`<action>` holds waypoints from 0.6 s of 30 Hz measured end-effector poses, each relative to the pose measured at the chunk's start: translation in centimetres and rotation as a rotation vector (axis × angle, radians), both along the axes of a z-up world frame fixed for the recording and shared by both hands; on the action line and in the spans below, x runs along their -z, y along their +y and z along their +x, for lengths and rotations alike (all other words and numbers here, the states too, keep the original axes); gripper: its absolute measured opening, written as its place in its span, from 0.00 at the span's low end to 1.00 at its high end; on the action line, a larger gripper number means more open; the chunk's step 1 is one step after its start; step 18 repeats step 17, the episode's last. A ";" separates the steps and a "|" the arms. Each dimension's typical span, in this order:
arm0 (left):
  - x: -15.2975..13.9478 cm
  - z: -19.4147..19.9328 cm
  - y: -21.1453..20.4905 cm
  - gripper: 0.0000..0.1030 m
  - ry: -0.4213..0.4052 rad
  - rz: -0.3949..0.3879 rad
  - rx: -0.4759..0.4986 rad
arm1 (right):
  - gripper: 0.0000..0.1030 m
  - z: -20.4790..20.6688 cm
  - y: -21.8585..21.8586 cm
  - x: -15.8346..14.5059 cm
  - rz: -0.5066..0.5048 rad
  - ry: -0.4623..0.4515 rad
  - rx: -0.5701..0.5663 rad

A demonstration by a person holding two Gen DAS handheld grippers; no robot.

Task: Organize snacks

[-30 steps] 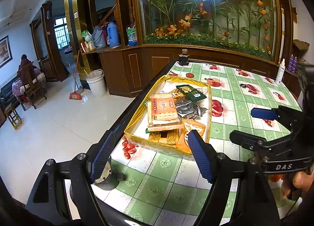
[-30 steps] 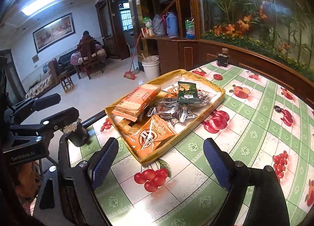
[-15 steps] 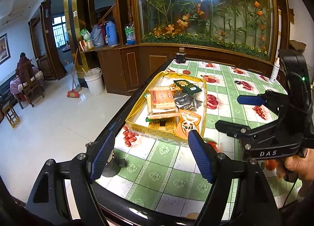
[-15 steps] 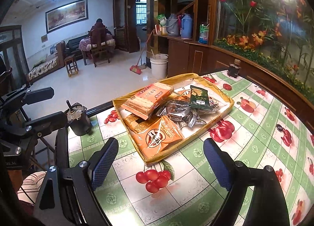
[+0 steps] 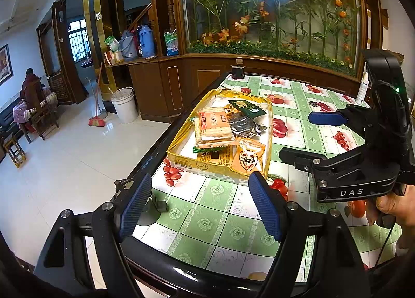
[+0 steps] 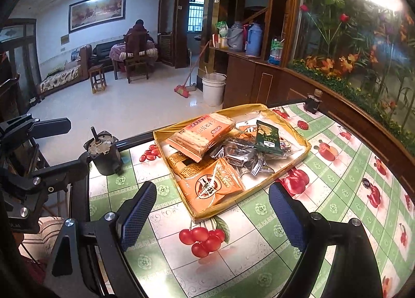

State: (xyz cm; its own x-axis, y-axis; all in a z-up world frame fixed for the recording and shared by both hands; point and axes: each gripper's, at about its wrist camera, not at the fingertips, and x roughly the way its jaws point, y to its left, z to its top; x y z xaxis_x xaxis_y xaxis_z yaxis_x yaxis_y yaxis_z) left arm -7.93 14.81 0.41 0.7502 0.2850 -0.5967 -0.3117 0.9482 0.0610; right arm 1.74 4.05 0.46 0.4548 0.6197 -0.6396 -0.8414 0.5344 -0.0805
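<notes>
A shallow yellow tray (image 5: 181, 154) of snacks sits on the surface (image 5: 228, 222), which is covered in a green-and-white cloth printed with cherries and other fruit. In the left wrist view the tray lies near the surface's left edge, at about 12 o'clock from the left gripper (image 5: 199, 206). That gripper's blue pads are spread wide with nothing between them, and it hangs above the near edge of the surface, short of the tray.

In the tray, a long cracker pack (image 5: 214, 127) in orange wrapping lies on top of the heap. A dark green packet (image 5: 247, 107) rests at 1 o'clock from it, silver foil packets (image 5: 242, 127) lie just beside it at 3 o'clock, and an orange pouch (image 5: 249, 159) with a round emblem leans against the tray's near right corner.

The right gripper (image 6: 214, 210) is also spread wide and empty; in its own view the tray's near corner lies just beyond its fingertips at 12 o'clock. In the left wrist view, a hand (image 5: 396, 204) grasps its handle at 3 o'clock.

A small dark jar (image 5: 237, 71) stands at the far edge of the surface, well apart from the tray.
</notes>
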 end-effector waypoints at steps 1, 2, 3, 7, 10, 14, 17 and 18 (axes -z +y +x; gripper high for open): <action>0.0 0.0 0.0 0.75 0.000 0.002 -0.004 | 0.87 0.0 0.0 0.0 -0.002 -0.002 0.000; 0.0 0.0 0.1 0.75 0.000 0.001 -0.005 | 0.87 0.0 0.1 -0.1 -0.003 -0.004 -0.002; 0.0 0.0 0.1 0.75 0.002 -0.002 -0.005 | 0.87 0.0 0.1 -0.1 -0.004 -0.005 -0.005; 0.1 -0.1 0.4 0.75 0.006 -0.005 -0.011 | 0.87 -0.1 0.2 -0.2 -0.008 -0.008 -0.013; 0.1 -0.1 0.5 0.75 0.003 0.001 -0.021 | 0.87 -0.2 0.4 -0.3 -0.012 -0.012 -0.025; 0.1 -0.4 0.6 0.75 -0.015 0.019 -0.049 | 0.87 -0.6 0.8 -0.4 -0.023 -0.018 -0.046; -0.1 -0.4 0.7 0.75 -0.017 0.004 -0.036 | 0.87 -0.7 1.0 -0.5 -0.028 -0.022 -0.056; -0.1 -0.4 0.7 0.75 -0.017 0.004 -0.036 | 0.87 -0.7 1.0 -0.5 -0.028 -0.022 -0.056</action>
